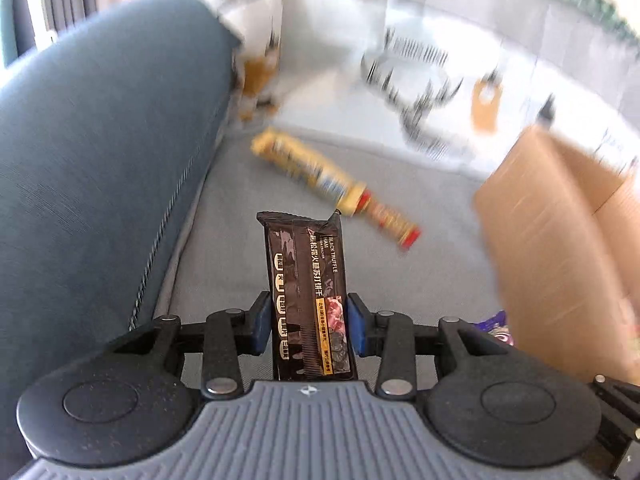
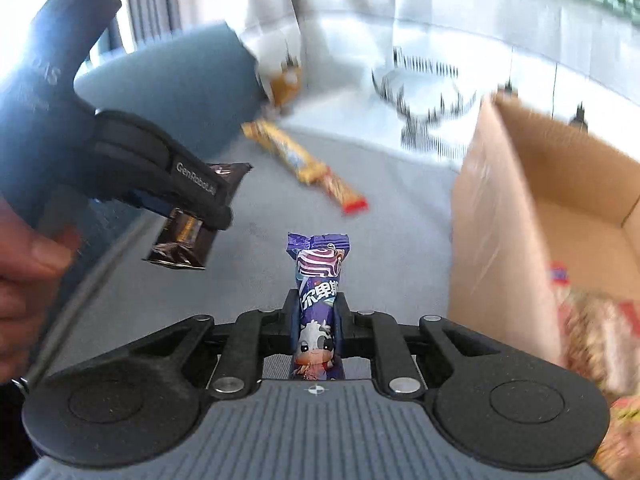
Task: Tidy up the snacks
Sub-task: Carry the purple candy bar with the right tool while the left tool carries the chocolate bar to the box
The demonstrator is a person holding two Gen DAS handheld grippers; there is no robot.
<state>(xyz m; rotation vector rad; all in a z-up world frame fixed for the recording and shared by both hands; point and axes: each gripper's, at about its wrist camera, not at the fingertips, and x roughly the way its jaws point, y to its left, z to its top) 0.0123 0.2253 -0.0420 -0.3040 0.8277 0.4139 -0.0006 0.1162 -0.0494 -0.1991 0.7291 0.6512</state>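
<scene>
While both tools carry a snack clear of the sofa seat [image 1: 224, 208], the nearest risk sits in the grips themselves. The left tool [image 1: 307, 322] is clamped partway closed on a black cracker pack [image 1: 306, 280], its blue pads [image 1: 357, 330] pinching only the lower part, so the long free end stands out ahead and could swing or slide through if the hand jerks. The right tool [image 2: 316, 316] is squeezed nearly fully together on a slim purple candy bar [image 2: 317, 292]; the glossy wrapper looks slippery, and I judge that a loose pinch could let it drop back onto the cushion. In the right wrist view the left tool hangs near and to the left of the purple bar, held by a person's hand [image 2: 28, 268], so the two could knock together if both head for the same opening. Just to the right stands the cardboard box [image 2: 504, 208], open on top with a few packets already inside, too blurred to count; its near wall rises high, and a snack carried low could catch the rim [image 2: 560, 128] and fall outside. Farther back on the seat lie two yellow stick packs [image 1: 312, 168] end to end, one with red ends [image 1: 394, 220], not yet collected. By count: two tools, one black pack, one purple bar, two yellow packs, one box.
</scene>
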